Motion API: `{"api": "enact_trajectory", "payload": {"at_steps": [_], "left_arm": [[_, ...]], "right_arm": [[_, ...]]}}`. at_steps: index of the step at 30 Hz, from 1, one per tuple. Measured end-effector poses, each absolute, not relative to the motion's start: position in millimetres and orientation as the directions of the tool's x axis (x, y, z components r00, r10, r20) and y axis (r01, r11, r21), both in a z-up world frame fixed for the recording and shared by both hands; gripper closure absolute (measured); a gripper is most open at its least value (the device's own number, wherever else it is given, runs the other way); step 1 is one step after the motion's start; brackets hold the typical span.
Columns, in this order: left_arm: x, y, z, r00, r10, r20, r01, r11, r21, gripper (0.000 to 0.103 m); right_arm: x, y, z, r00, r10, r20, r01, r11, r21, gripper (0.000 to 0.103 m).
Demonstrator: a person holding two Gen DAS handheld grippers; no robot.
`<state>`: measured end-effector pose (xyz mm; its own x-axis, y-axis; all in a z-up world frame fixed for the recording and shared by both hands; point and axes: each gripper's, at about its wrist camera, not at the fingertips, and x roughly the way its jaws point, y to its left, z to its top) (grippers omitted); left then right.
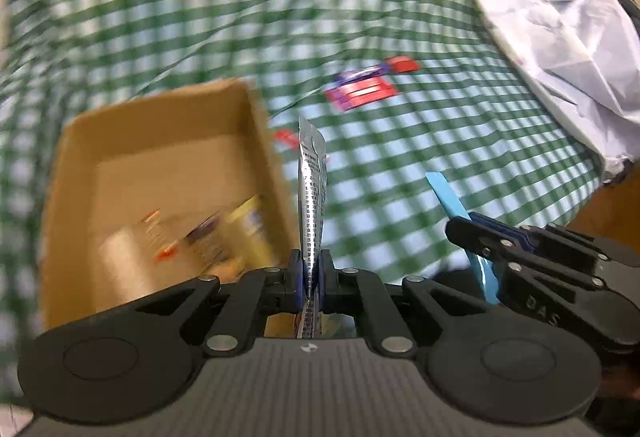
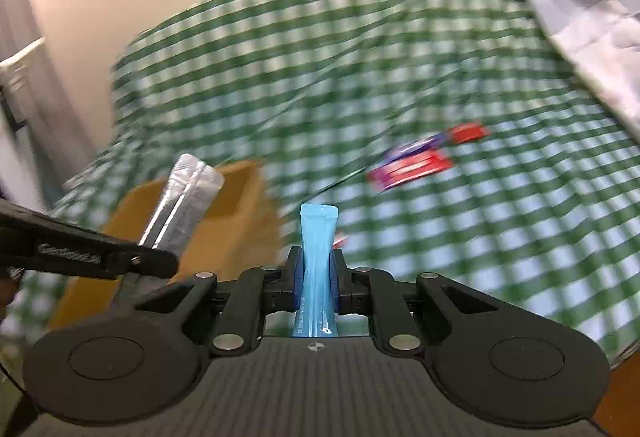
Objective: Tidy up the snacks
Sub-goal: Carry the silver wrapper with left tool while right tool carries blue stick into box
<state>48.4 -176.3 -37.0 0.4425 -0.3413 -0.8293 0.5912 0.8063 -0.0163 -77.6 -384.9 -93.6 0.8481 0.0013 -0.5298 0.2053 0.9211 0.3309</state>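
Note:
My left gripper (image 1: 311, 269) is shut on a silver snack sachet (image 1: 312, 189) that stands up between its pads, just right of an open cardboard box (image 1: 168, 141). Several blurred snack packets (image 1: 208, 237) lie inside the box. My right gripper (image 2: 316, 273) is shut on a light blue sachet (image 2: 318, 237). The left wrist view catches that blue sachet (image 1: 448, 197) in the right gripper (image 1: 480, 241) at its lower right. From the right wrist view the silver sachet (image 2: 188, 197) and left gripper (image 2: 160, 261) appear at the left, over the box (image 2: 240, 221).
A green and white checked cloth (image 1: 280, 17) covers the table. Red and purple snack packets (image 1: 364, 85) lie on it beyond both grippers, and a small red packet (image 1: 286, 137) lies beside the box. A crumpled pale blue sheet (image 1: 560, 17) covers the right side.

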Motion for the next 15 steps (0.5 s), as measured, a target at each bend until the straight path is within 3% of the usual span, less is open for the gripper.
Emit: {"api": "enact_trajectory", "payload": {"at_steps": [8, 15], "left_arm": [[0.2, -59.0, -28.9, 0.554, -0.247, -0.795, 0.439, 0.898, 0.027, 0.096], [-18.2, -9.5, -21.6, 0.580, -0.270, -0.768, 0.391, 0.920, -0.029, 0.096]], "right_arm": [[-97.7, -279.7, -79.3, 0.805, 0.172, -0.568, 0.032, 0.943, 0.331, 0.089], [-109.4, -227.8, -60.3, 0.796, 0.193, -0.573, -0.059, 0.968, 0.244, 0.089]]}}
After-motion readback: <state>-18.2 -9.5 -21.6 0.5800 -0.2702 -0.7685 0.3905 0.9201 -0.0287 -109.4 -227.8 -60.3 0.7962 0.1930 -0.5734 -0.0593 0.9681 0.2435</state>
